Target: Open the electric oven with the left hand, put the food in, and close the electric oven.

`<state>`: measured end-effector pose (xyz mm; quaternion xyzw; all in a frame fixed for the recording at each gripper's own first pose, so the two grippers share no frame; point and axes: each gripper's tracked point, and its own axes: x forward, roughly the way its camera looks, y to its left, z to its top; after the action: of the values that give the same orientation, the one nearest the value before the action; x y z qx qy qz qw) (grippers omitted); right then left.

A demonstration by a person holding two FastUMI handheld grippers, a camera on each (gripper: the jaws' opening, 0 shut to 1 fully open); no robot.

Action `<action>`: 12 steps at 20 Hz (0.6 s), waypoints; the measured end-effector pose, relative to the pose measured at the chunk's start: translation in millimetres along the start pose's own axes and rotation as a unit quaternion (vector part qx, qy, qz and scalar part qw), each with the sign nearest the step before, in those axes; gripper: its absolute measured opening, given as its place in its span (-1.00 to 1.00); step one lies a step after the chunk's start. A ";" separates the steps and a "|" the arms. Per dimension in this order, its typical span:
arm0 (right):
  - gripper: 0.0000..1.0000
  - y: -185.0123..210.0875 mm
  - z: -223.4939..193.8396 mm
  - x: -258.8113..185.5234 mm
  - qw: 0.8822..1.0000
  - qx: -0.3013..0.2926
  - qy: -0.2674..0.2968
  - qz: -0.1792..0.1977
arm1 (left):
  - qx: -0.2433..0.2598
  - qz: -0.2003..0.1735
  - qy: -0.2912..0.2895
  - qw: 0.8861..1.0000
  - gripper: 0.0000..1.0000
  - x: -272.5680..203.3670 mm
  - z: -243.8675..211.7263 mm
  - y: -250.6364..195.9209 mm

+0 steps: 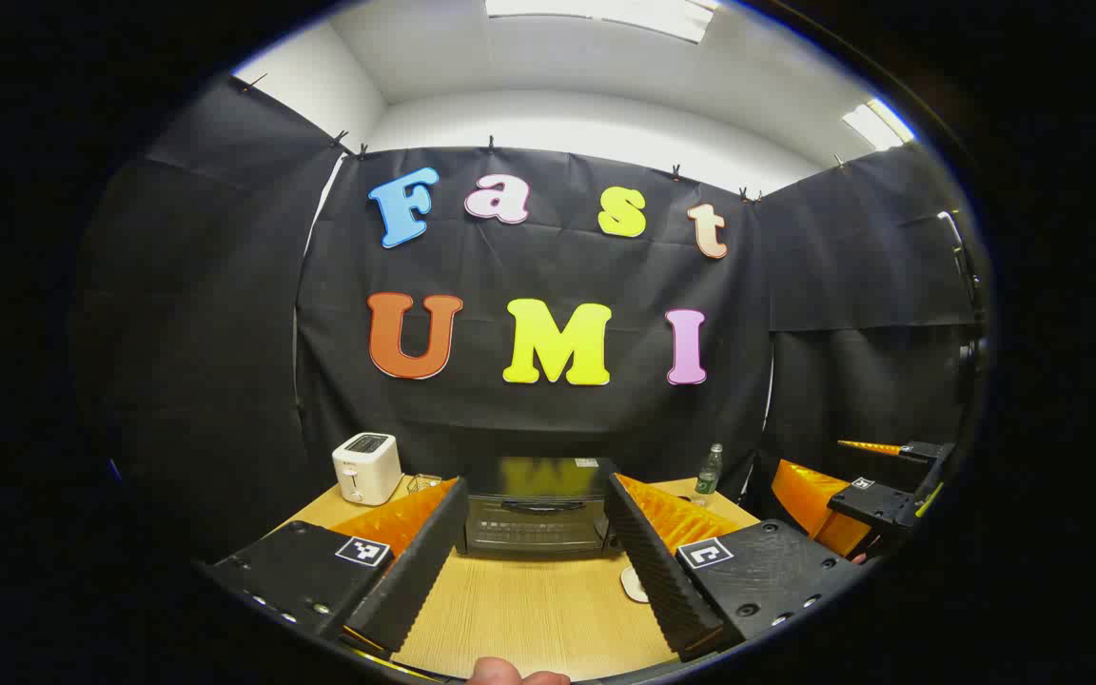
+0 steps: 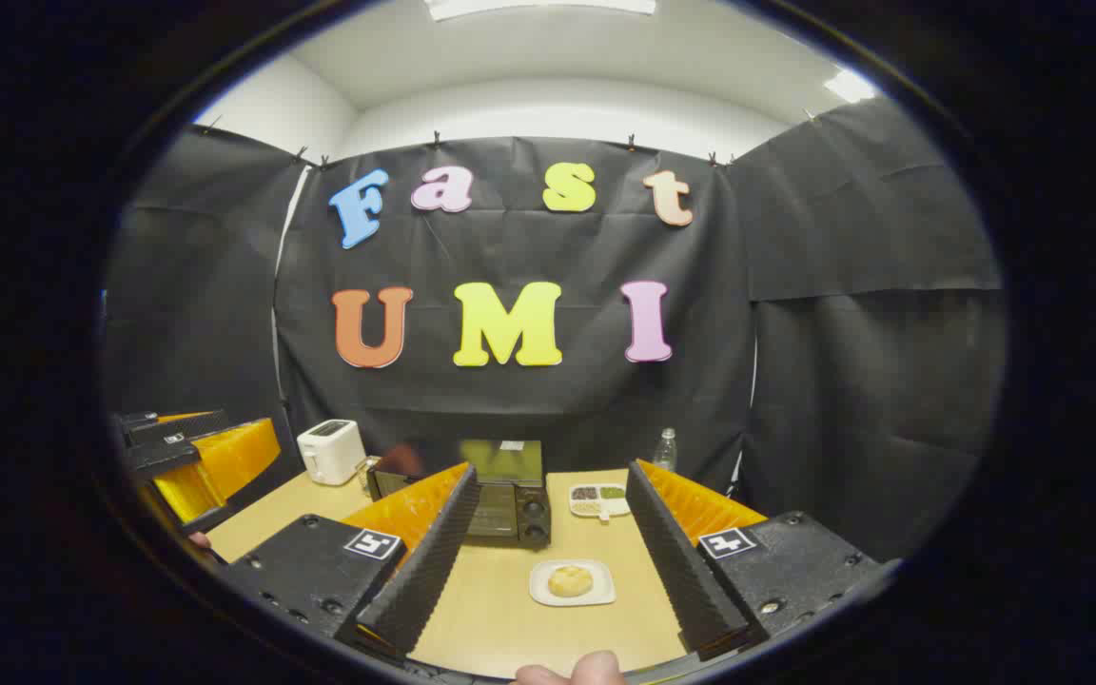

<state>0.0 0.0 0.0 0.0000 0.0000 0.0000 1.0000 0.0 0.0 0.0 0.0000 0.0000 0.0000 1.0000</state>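
- The left gripper (image 1: 534, 557) hangs above the wooden table (image 1: 529, 618), its two ribbed black fingers spread wide apart with nothing between them.
- Straight ahead of it, framed by those fingers, stands the black electric oven (image 1: 537, 509) at the back of the table; its door is up and closed, with the handle across the top of the glass.
- Each finger mount carries a small square black-and-white marker; no brand or readable writing can be made out on the oven.
- The right gripper (image 2: 543, 561) is likewise spread open and empty, held over the near part of the table.
- Between its fingers, on the table, lies a white plate (image 2: 572, 582) with a round yellowish bun (image 2: 571, 579) on it, in front of the oven and apart from it.
- From the right gripper view, a white divided dish (image 2: 598, 499) with dark and green fillings sits just beside the oven's right side.
- A white toaster (image 1: 366, 467) stands well to the oven's left, and a clear bottle (image 1: 709, 473) stands at the back right near the cloth wall.
- Nothing lies between the left gripper and the oven door.
- A fingertip (image 2: 596, 666) of the holding hand peeks in at the bottom edge of the right gripper view.
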 end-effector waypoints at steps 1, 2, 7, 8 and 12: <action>0.96 0.3 -0.2 -0.4 1.000 -0.001 0.002 0.001 | -0.001 -0.001 0.000 1.000 0.66 -0.8 -0.6 -0.1; 0.96 0.6 -1.4 -0.4 1.000 -0.002 0.003 0.003 | -0.002 -0.001 0.000 1.000 0.66 -0.9 0.1 0.3; 0.96 1.0 2.5 2.4 1.000 -0.010 0.000 0.006 | -0.005 -0.004 0.001 1.000 0.66 -1.3 0.1 -0.2; 0.96 0.8 2.3 2.4 1.000 -0.013 0.000 0.007 | -0.005 -0.004 0.002 1.000 0.88 -1.1 0.1 -0.1; 0.96 -1.8 -0.1 3.3 1.000 -0.016 0.003 0.008 | -0.001 -0.001 0.003 1.000 0.88 -0.9 -1.1 0.9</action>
<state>3.3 -1.8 -0.1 -0.0161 0.0029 0.0075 0.9998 -0.9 0.9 -1.1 -0.0006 0.0032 -0.0013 1.0000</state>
